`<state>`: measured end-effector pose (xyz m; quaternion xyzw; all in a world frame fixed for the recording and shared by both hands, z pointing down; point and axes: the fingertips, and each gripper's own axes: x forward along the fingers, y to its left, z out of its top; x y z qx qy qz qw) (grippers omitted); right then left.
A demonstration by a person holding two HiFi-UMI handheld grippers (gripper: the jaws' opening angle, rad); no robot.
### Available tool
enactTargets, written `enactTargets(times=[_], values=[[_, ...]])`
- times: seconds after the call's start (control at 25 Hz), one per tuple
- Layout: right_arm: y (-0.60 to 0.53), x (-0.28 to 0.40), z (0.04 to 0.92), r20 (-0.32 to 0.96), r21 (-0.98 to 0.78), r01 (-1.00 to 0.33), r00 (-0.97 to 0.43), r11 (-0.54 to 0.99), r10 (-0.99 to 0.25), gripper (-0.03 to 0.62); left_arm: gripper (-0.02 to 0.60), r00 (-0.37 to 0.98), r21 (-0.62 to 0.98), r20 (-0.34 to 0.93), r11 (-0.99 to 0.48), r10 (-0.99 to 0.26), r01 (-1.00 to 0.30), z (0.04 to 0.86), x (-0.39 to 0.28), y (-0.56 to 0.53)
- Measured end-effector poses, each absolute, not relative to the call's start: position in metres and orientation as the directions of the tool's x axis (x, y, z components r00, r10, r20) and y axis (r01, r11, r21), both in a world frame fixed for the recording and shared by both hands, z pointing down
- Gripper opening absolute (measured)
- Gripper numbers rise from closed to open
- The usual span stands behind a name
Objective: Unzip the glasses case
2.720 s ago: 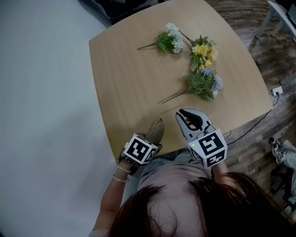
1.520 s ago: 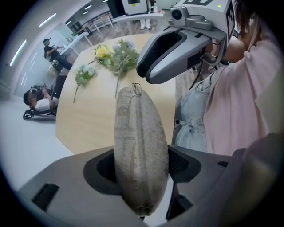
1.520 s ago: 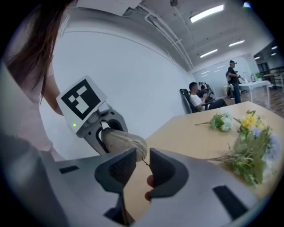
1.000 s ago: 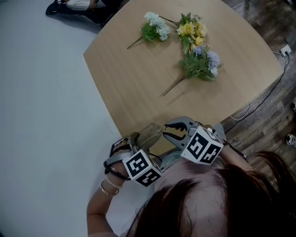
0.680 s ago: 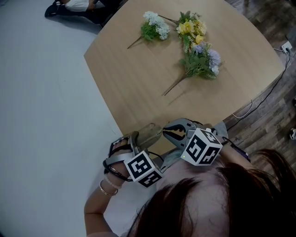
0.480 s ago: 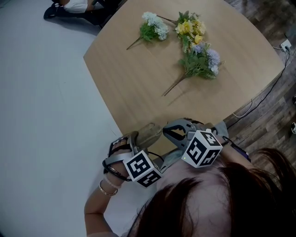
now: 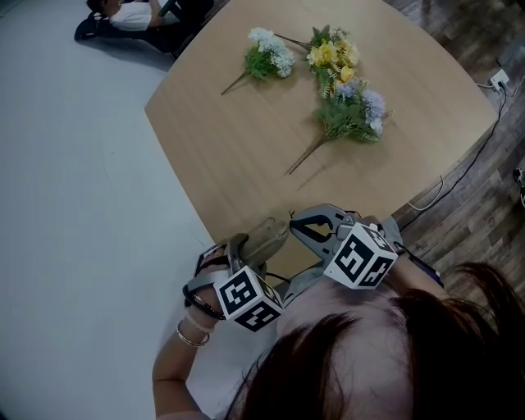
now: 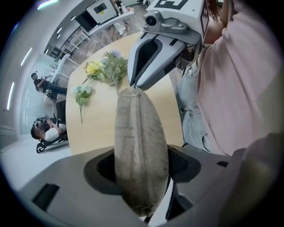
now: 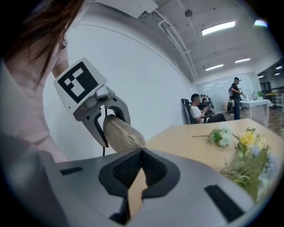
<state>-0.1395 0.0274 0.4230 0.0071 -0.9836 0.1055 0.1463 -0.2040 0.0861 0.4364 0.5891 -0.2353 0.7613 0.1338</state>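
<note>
The glasses case (image 7: 265,238) is a grey-beige fabric oval, held in the air just off the table's near edge. My left gripper (image 7: 253,251) is shut across its lower half (image 8: 141,146), pads pressing both sides. My right gripper (image 7: 293,221) comes in from the right with its tips closed together at the case's far end (image 8: 134,86), where the small zipper pull sticks out. The pull is mostly hidden by those tips. In the right gripper view the closed tips (image 9: 141,153) sit just in front of the case (image 9: 124,131) and my left gripper (image 9: 108,119).
The wooden table (image 7: 246,148) carries three flower sprigs at its far side: white (image 7: 264,57), yellow (image 7: 332,59), lilac (image 7: 354,111). A cable (image 7: 459,176) runs over the wood floor on the right. People sit beyond the table (image 7: 123,16).
Since the earliest frame both grippers have drawn back from over the table to its near edge, and the right gripper has swung in to the case's end. Over the last second they barely moved.
</note>
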Motion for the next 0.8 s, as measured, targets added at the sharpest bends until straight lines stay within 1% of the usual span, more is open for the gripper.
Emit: enactTargets(times=[0.24, 0.8], values=[[0.022, -0.144, 0.422, 0.299, -0.187, -0.096, -0.954, 0.978, -0.037, 0.015, 0.281, -0.224, -0.210, 0.969, -0.838, -0.107, -0.504, 0.437, -0.205, 0.083], [0.021, -0.142, 0.425, 0.337, -0.168, -0.150, -0.937, 0.974, -0.087, 0.015, 0.279, -0.066, -0.143, 0.989, -0.788, -0.129, -0.599, 0.437, -0.192, 0.089]])
